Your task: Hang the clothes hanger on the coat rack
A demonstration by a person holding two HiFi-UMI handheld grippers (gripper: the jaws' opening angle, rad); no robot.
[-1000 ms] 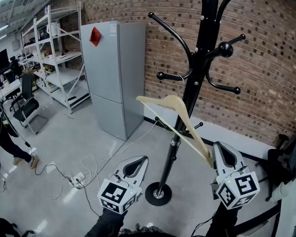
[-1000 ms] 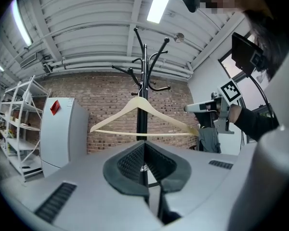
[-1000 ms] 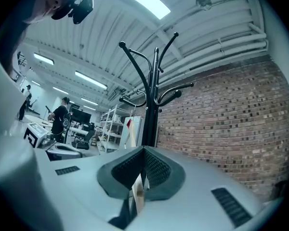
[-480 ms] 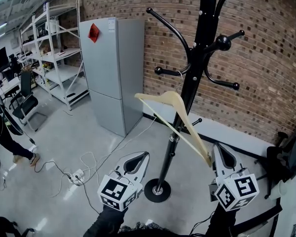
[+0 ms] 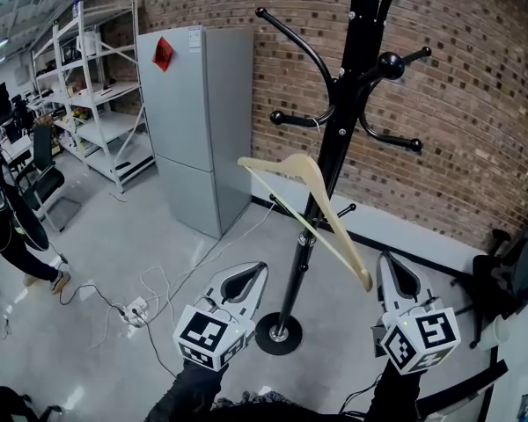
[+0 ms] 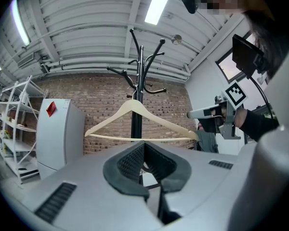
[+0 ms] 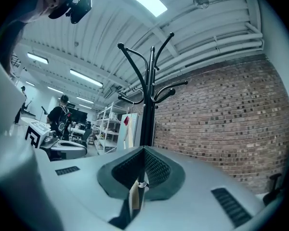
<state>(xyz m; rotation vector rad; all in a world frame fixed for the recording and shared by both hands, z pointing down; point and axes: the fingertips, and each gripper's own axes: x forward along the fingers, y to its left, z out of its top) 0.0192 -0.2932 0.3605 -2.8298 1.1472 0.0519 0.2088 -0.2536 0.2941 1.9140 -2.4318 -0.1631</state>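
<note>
A pale wooden hanger (image 5: 310, 207) hangs in the air beside the black coat rack (image 5: 327, 165). My right gripper (image 5: 380, 264) is shut on the hanger's right end, seen as a wood tip (image 7: 134, 197) between the jaws of the right gripper (image 7: 144, 149). The hanger's wire hook reaches up to the rack's lower left arm (image 5: 299, 118); I cannot tell whether it rests on it. My left gripper (image 5: 257, 272) is shut and holds nothing, low and left of the rack's base (image 5: 277, 334). From the left gripper (image 6: 144, 144) the hanger (image 6: 135, 110) spans in front of the rack (image 6: 136, 76).
A grey fridge (image 5: 194, 121) stands against the brick wall (image 5: 475, 130), with metal shelving (image 5: 97, 95) further left. Cables and a power strip (image 5: 136, 310) lie on the floor. A person (image 5: 4, 227) and an office chair (image 5: 44, 183) are at left, a dark chair (image 5: 502, 280) at right.
</note>
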